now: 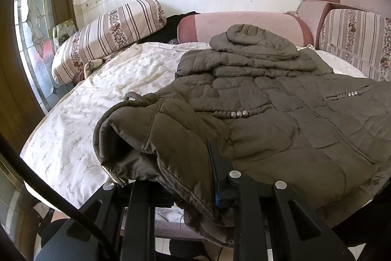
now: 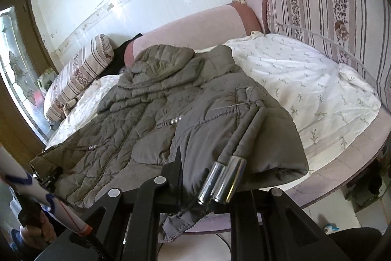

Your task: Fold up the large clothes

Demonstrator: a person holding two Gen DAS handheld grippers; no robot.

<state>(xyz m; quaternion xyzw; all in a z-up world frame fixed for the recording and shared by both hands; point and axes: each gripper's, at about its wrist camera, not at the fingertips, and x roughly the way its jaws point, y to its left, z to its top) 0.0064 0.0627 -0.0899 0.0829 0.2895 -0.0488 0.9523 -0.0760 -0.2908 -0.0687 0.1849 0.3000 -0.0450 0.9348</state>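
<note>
An olive-brown quilted hooded jacket (image 1: 281,102) lies front-up on a white floral sheet (image 1: 102,89), hood towards the far cushions. My left gripper (image 1: 185,177) is shut on the jacket's left sleeve cuff, which is lifted and folded in over the body. The jacket also shows in the right wrist view (image 2: 151,104). My right gripper (image 2: 207,177) is shut on the jacket's right bottom edge, fabric draped over its fingers. Two drawcords with metal ends (image 2: 222,185) hang over that gripper.
The sheet covers a sofa bed with pink bolsters (image 1: 244,26) along the far side. Striped floral cushions stand at the left (image 1: 107,36) and the right (image 2: 330,4). A glass door (image 1: 31,23) is at far left. The bed's near edge (image 2: 342,177) drops to a tiled floor.
</note>
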